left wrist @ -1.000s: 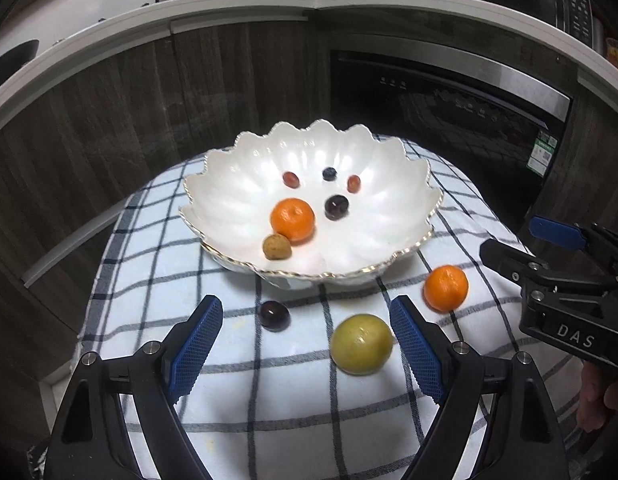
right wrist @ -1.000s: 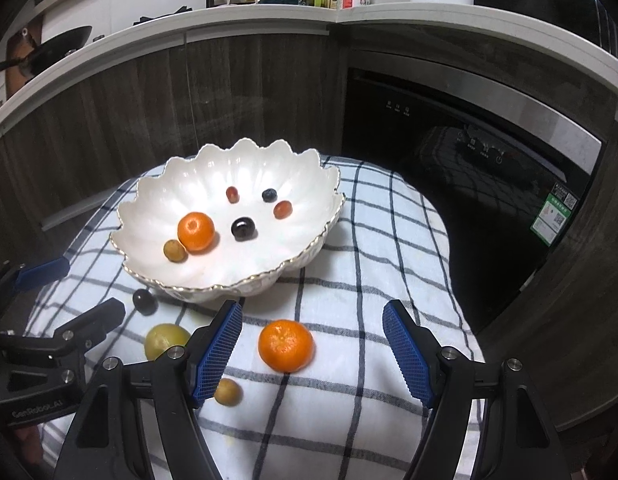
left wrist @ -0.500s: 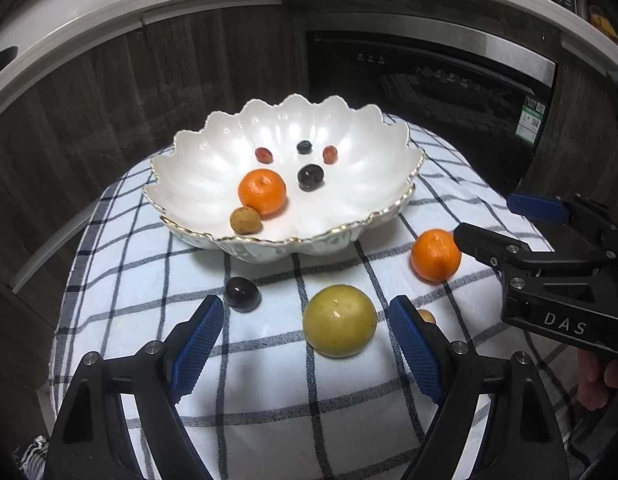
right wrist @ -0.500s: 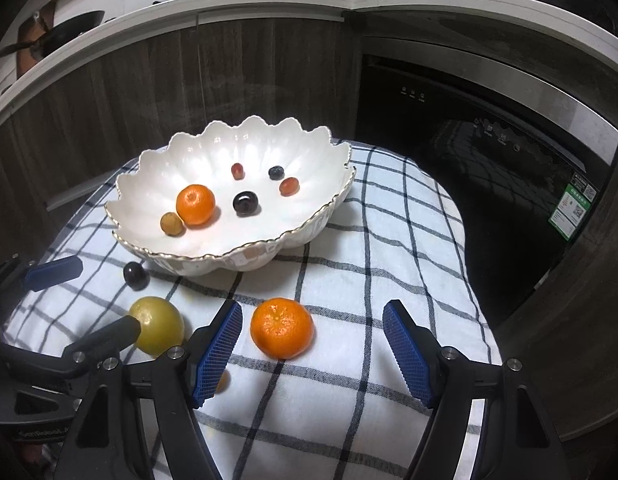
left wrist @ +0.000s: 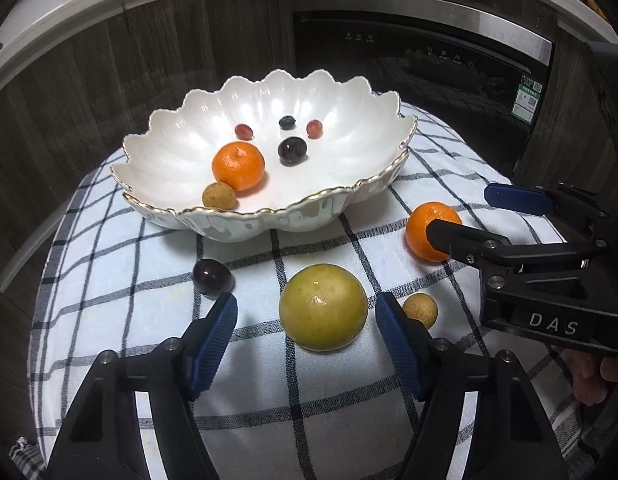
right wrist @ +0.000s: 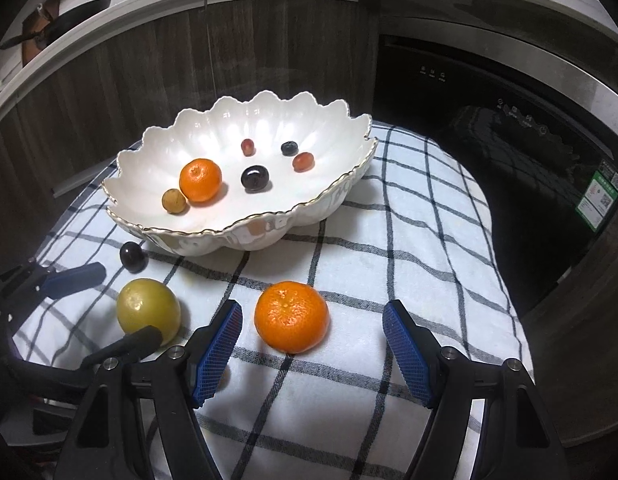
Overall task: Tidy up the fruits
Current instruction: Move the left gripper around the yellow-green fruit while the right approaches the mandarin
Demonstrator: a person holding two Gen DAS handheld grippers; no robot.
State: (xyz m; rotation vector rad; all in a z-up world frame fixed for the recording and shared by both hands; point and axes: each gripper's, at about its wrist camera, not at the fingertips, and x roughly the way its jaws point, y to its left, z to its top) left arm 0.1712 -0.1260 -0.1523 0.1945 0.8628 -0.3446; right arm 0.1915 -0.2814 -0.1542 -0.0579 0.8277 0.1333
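"DAS" in pale letters is the only writing I can read, stamped on the black body of my right gripper (left wrist: 473, 216) where it enters the left wrist view at three o'clock. The green sticker (right wrist: 601, 196) on the oven front is too small to read.

My left gripper (left wrist: 307, 334) has its jaws apart; they have just been closing in, and the yellow-green fruit (left wrist: 323, 306) sits between the ribbed blue pads (left wrist: 211, 344) with a gap on each side, untouched. A small tan fruit (left wrist: 421, 310) lies just beside the pad at three o'clock, and a glossy dark plum (left wrist: 211, 278) just beyond the other pad at eleven.

My right gripper's jaws stand apart too, bracketing a dimpled orange mandarin (right wrist: 291, 317), nearer the pad at nine o'clock and touching neither.

Everything rests on a white cloth (right wrist: 409, 240) with a dark check, soft and woven. At twelve o'clock from both grippers stands a glazed white bowl (left wrist: 369, 152), scalloped like petals, its rim edged in gold. Inside lie a second mandarin (left wrist: 238, 166), a tan fruit (left wrist: 219, 196) touching it, a dark plum (left wrist: 292, 151), two reddish grapes (left wrist: 243, 131) and a blueberry (left wrist: 287, 121).

Behind are dark wood-grain cabinets (right wrist: 149, 80) and the oven's glossy black door.
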